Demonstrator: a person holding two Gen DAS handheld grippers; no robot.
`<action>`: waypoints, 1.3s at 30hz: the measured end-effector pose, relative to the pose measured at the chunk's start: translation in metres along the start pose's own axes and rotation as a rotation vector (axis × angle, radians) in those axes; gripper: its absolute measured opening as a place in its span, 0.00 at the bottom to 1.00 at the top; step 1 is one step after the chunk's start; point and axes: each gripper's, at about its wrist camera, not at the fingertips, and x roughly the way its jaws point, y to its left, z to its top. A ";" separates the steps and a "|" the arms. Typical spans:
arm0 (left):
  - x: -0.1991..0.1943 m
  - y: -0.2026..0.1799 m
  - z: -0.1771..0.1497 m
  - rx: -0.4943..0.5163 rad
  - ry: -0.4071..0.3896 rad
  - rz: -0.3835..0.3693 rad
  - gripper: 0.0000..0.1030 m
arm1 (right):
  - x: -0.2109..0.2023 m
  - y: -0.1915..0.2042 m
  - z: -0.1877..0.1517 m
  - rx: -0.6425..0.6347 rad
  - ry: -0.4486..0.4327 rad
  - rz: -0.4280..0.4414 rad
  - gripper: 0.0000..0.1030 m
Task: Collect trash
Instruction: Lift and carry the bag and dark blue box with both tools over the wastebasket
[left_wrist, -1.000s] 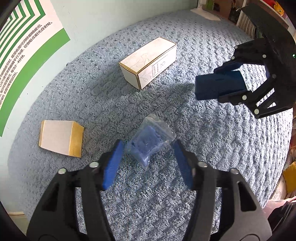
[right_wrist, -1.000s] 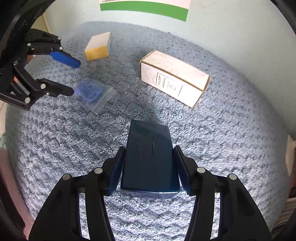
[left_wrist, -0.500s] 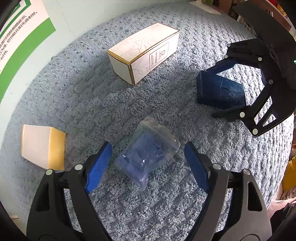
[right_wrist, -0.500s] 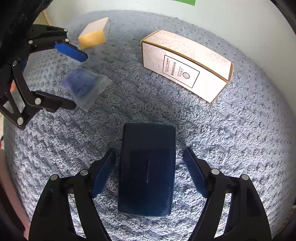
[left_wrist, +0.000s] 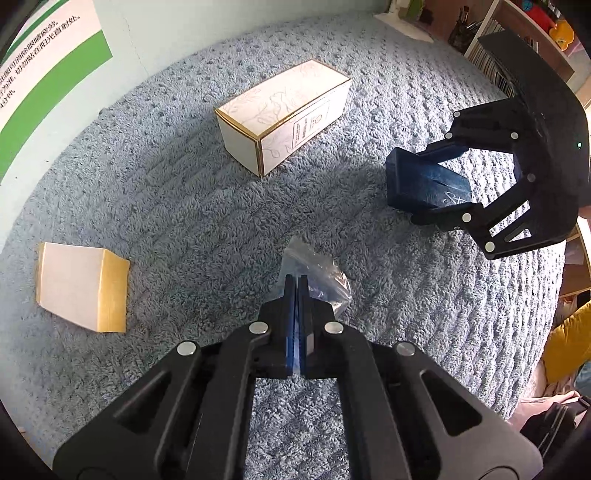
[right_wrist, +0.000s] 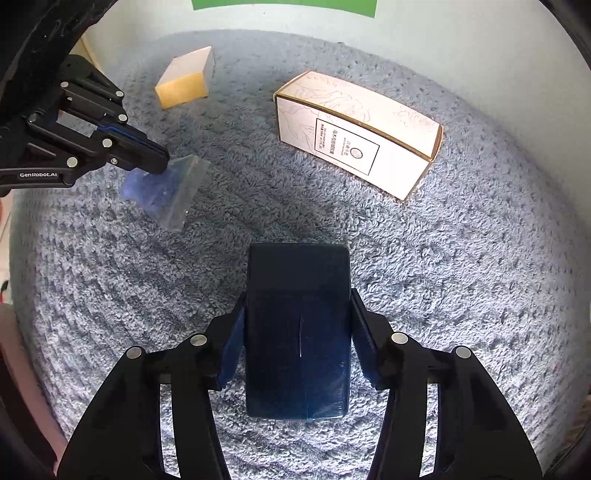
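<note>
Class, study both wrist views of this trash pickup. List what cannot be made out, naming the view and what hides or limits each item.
- Plastic bag contents: left wrist view, the shut left gripper covers most of it; only blue bits show.
- Dark blue box near end and underside: right wrist view, hidden by the right gripper.
- White carton label: both views, print too small to read.
- Wall poster: cut off by the frame edge.

A home room (lived-in): shaggy carpet (left_wrist: 184, 221), cluttered bookshelf (left_wrist: 491, 40).
</note>
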 end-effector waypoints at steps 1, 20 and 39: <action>-0.003 -0.002 -0.001 0.003 -0.004 0.001 0.00 | -0.003 0.001 0.000 0.000 -0.007 -0.001 0.51; -0.070 -0.050 -0.010 0.094 -0.120 0.037 0.00 | -0.119 0.037 -0.035 0.009 -0.108 -0.102 0.51; -0.077 -0.197 -0.015 0.426 -0.116 -0.057 0.00 | -0.191 0.036 -0.189 0.295 -0.133 -0.259 0.51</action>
